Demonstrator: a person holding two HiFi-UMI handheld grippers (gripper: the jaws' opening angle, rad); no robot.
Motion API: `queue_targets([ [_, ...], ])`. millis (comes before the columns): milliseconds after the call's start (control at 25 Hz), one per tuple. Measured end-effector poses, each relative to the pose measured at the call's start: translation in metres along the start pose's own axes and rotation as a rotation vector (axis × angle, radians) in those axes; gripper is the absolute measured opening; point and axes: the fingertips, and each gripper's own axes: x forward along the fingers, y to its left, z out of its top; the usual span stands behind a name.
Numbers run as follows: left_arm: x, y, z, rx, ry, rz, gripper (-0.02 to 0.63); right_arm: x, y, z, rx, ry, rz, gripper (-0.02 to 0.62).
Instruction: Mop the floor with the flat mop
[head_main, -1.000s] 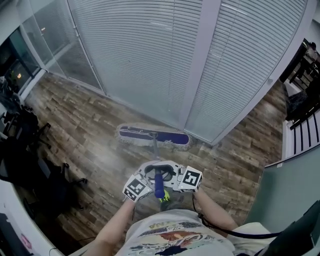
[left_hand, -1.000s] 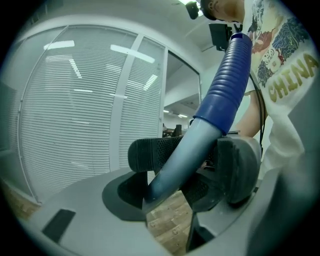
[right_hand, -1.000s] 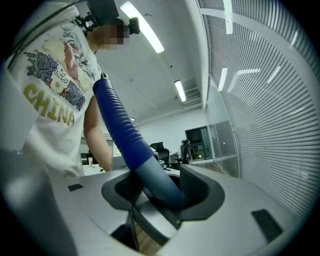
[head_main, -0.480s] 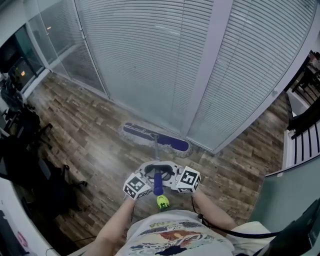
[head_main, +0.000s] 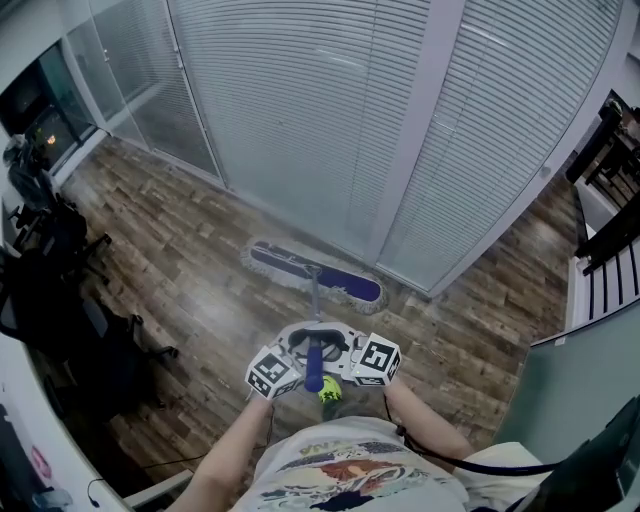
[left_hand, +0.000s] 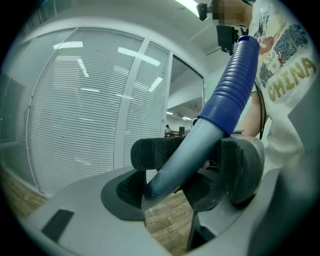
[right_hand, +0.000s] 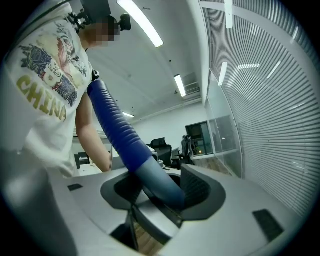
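The flat mop's purple head (head_main: 315, 272) with its grey fringe lies on the wood floor near the foot of the glass wall. Its grey handle (head_main: 315, 303) rises to a ribbed blue grip (head_main: 314, 366) in front of my body. My left gripper (head_main: 303, 344) and right gripper (head_main: 336, 346) clasp the handle from either side. In the left gripper view the handle (left_hand: 200, 142) crosses between the ribbed pads of the left gripper (left_hand: 186, 170), whose jaws have just been opening slightly. In the right gripper view the right gripper (right_hand: 161, 192) is closed around the handle (right_hand: 125, 135).
A glass wall with closed blinds (head_main: 330, 120) runs just behind the mop head. Black office chairs (head_main: 60, 320) stand at the left. Dark furniture and a white slatted bench (head_main: 605, 270) sit at the right. A green tip (head_main: 327, 392) hangs at the handle's end.
The mop head has slid a little to the right along the wall and turned, its left end swinging farther away. Both grippers stay on the handle.
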Motion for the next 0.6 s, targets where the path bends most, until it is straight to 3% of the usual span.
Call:
queue_targets([
  [240, -0.063, -0.069, -0.023, -0.01, -0.01, 0.02, 0.19, 0.015, 0.096, -0.016, -0.007, 0.012, 0.018, 0.219],
  [600, -0.17, -0.215, -0.072, -0.01, -0.019, 0.048, 0.19, 0.027, 0.28, -0.054, -0.014, 0.02, 0.041, 0.221],
])
